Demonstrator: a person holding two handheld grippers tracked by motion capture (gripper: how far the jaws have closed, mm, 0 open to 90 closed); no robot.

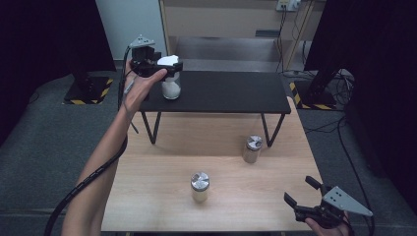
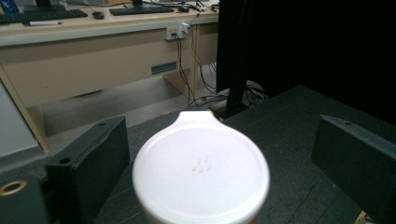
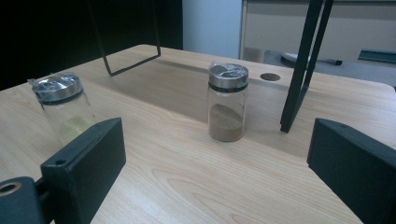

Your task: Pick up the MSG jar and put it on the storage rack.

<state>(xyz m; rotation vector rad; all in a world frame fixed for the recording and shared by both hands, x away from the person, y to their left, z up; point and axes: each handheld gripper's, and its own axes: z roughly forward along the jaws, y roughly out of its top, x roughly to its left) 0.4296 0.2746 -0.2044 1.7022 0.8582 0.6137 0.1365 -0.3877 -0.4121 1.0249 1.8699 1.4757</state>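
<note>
A glass jar of white powder (image 1: 171,87) with a white lid (image 2: 201,172) stands at the left end of the black raised shelf (image 1: 226,92). My left gripper (image 1: 169,66) reaches over it, open, one jaw on each side of the lid with a gap at both. On the wooden table (image 1: 157,167) stand two silver-lidded jars: one with pale contents (image 1: 200,186) (image 3: 63,109) and one with brown powder (image 1: 253,149) (image 3: 227,103). My right gripper (image 1: 299,190) (image 3: 217,135) hovers open near the table's front right corner, facing both jars, with nothing between its fingers.
The shelf's thin black legs (image 3: 299,70) stand on the table behind the brown jar. A desk with cables (image 2: 93,51) and dark stands lie beyond the shelf. Grey carpet surrounds the table.
</note>
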